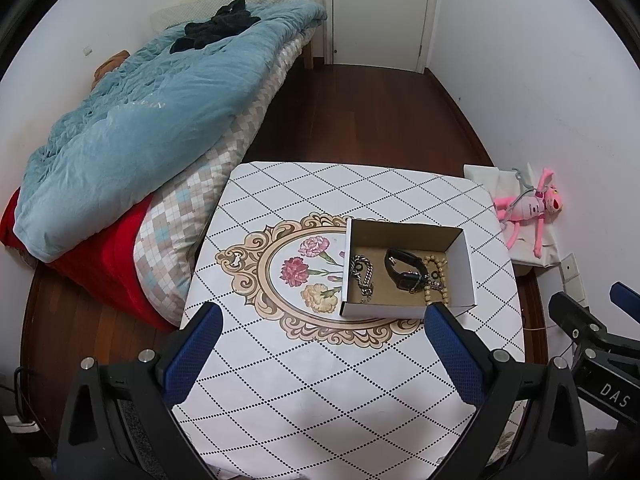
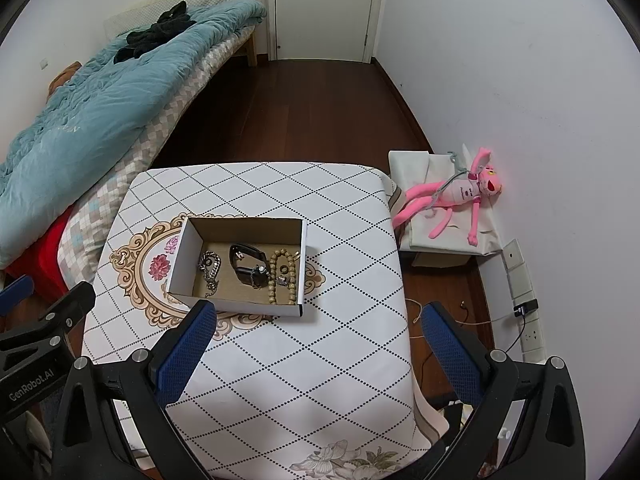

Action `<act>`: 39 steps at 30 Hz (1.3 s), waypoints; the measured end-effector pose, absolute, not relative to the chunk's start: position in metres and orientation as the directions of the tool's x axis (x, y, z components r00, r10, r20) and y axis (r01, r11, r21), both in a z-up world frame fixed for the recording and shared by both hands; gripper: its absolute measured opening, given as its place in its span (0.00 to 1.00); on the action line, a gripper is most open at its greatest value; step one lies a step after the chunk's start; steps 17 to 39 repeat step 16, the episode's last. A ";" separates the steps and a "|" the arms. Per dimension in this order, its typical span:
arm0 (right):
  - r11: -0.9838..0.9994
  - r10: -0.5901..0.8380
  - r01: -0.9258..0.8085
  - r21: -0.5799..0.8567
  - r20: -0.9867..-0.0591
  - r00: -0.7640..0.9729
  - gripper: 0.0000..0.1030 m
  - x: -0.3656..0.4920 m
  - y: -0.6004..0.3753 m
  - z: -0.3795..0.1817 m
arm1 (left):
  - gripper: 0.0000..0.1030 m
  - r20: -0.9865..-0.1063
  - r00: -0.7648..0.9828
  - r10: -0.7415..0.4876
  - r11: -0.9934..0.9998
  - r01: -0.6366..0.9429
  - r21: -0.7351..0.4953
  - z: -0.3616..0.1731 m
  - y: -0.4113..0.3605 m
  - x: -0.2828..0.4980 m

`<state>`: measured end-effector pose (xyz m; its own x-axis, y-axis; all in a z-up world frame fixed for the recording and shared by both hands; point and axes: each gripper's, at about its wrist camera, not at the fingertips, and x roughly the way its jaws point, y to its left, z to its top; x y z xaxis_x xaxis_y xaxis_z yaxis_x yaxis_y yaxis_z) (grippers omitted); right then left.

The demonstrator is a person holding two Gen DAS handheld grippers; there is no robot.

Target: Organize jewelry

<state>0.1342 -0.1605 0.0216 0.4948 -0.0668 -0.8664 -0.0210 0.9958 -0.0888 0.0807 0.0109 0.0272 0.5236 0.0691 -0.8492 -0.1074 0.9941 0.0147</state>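
Observation:
An open white cardboard box stands on the patterned table. Inside lie a silver chain bracelet, a black watch, a tan bead bracelet and small rings. My left gripper is open and empty above the table, just short of the box's near wall. My right gripper is open and empty, near the box's right front corner. Each gripper shows at the edge of the other's view.
A bed with a blue quilt runs along the left of the table. A pink plush toy lies on a covered box to the right by the wall. A white door stands beyond dark wooden floor.

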 end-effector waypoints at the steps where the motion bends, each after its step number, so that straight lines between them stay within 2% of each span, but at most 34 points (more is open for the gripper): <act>1: 0.996 -0.069 -0.021 -0.091 -0.867 0.494 1.00 0.134 -0.160 0.021 | 1.00 -0.850 0.523 0.070 0.994 -0.108 0.015 0.027 0.011 0.081; 39: 0.996 -0.066 -0.026 -0.089 -0.876 0.478 1.00 0.138 -0.163 0.016 | 1.00 -0.844 0.532 0.072 0.995 -0.103 0.020 0.025 0.011 0.079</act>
